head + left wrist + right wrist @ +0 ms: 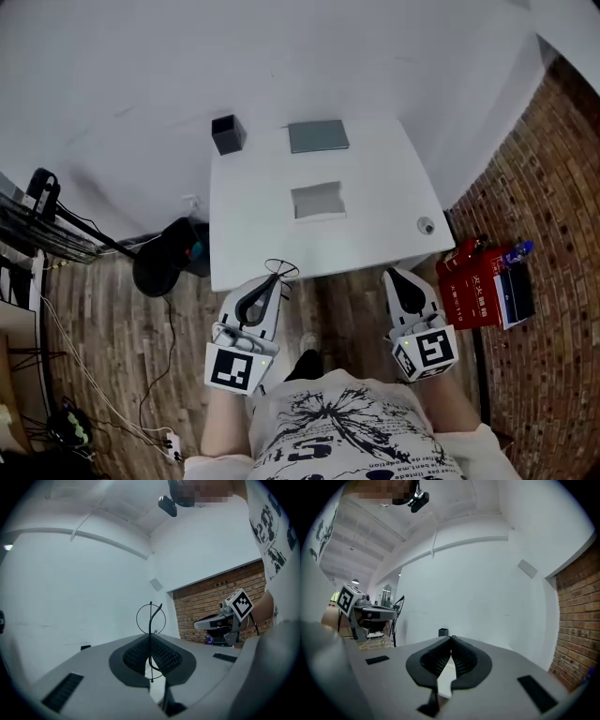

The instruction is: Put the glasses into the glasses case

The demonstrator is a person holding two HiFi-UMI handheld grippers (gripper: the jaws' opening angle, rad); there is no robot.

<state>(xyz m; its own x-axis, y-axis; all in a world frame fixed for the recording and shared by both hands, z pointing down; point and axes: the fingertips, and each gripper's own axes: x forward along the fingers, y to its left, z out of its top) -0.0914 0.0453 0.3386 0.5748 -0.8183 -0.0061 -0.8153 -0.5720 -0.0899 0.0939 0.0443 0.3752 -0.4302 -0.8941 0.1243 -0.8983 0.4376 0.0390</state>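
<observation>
Glasses (151, 616) sit pinched in the left gripper (151, 638), while the right gripper (451, 640) is pressed together.

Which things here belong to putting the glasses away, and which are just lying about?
Job: glasses, left gripper shut on them, open pale box (likely the case).
Lying about: black cube, grey slab, small round thing, red boxes.

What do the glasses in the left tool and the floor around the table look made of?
Thin black round-rimmed glasses: probably metal wire, judging by the hairline rim. Brown plank floor: wood or wood-look laminate, matt, visible grain and seams.
</observation>
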